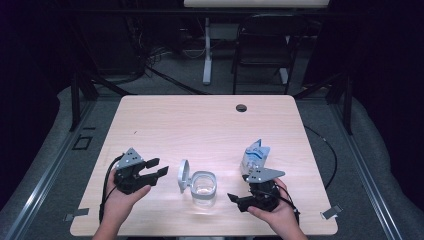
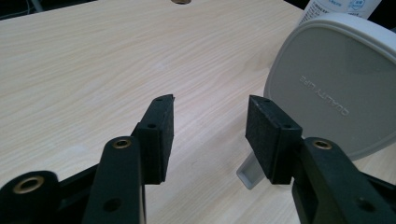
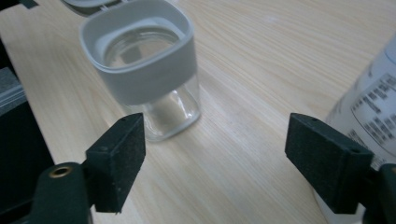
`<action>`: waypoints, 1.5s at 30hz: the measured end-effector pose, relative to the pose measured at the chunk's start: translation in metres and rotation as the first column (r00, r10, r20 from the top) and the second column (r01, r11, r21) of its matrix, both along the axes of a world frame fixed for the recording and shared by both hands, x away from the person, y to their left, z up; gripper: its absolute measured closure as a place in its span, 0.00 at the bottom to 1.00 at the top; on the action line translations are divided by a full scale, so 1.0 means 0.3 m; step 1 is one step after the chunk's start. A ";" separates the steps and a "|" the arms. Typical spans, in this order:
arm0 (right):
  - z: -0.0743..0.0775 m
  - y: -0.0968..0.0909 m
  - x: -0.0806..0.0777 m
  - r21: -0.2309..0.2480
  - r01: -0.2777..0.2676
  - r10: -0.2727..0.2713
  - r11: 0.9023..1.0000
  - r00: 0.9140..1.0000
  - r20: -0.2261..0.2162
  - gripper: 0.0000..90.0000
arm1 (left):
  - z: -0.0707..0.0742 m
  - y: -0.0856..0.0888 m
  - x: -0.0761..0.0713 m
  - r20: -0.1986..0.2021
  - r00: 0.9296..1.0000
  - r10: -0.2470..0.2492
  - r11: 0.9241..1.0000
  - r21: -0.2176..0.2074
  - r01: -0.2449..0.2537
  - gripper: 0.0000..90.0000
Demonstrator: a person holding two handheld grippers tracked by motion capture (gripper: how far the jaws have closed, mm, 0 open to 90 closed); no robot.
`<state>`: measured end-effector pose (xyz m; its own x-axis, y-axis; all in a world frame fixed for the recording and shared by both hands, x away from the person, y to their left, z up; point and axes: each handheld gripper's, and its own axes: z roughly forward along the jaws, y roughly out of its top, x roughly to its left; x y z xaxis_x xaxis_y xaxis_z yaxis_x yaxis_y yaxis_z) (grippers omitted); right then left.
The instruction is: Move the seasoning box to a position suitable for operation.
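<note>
A: The clear, square-sided glass jar with a grey plastic collar (image 1: pixel 204 188) stands upright on the pale wooden table (image 1: pixel 200 125), near its front edge, between the two hands. Its round grey lid (image 1: pixel 183 176) is flipped up on the jar's left side and stands nearly on edge, hinged to the collar.

B: And in the right gripper view?

A: There the jar (image 3: pixel 144 70) sits ahead and to the left of the jaws, open at the top, with nothing that I can make out inside it.

B: What are the tongs doing?

A: The left gripper (image 1: pixel 156 168) rests low over the table just left of the lid, pointing toward it. Its jaws are spread, with only bare tabletop between the pads. In the left gripper view the grey lid (image 2: pixel 334 88) rises just beyond the right-hand jaw, its raised lettering facing the camera; whether the pad touches the hinge below it, I cannot tell.

B: The other one?

A: The right gripper (image 1: pixel 235 199) is held to the right of the jar, pointing left at it, apart from the glass. Its jaws also stand wide, pinching nothing.

B: Anything else nearby?

A: A white and blue printed pouch (image 1: pixel 254 156) stands upright just behind the right hand. In the right gripper view its printed side (image 3: pixel 373 107) lies right beside the right-hand jaw.
</note>
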<state>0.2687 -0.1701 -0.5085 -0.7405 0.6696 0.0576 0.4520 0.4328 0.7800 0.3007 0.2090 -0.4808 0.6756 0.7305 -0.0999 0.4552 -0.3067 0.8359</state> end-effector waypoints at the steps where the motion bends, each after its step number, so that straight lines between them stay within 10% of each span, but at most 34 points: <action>1: -0.006 -0.004 0.003 -0.003 0.013 -0.013 1.000 1.000 -0.008 0.19 | 0.000 0.000 0.000 0.004 1.000 0.003 1.000 0.005 -0.003 0.56; 16: -0.041 -0.091 0.020 0.017 0.156 -0.156 0.988 0.987 -0.040 0.12 | -0.004 0.009 0.004 0.000 1.000 0.011 1.000 0.003 -0.011 0.57; 45: -0.098 -0.119 0.126 -0.075 0.305 -0.302 0.949 0.952 0.052 0.28 | -0.009 0.013 0.005 -0.004 1.000 0.020 1.000 0.002 -0.020 0.57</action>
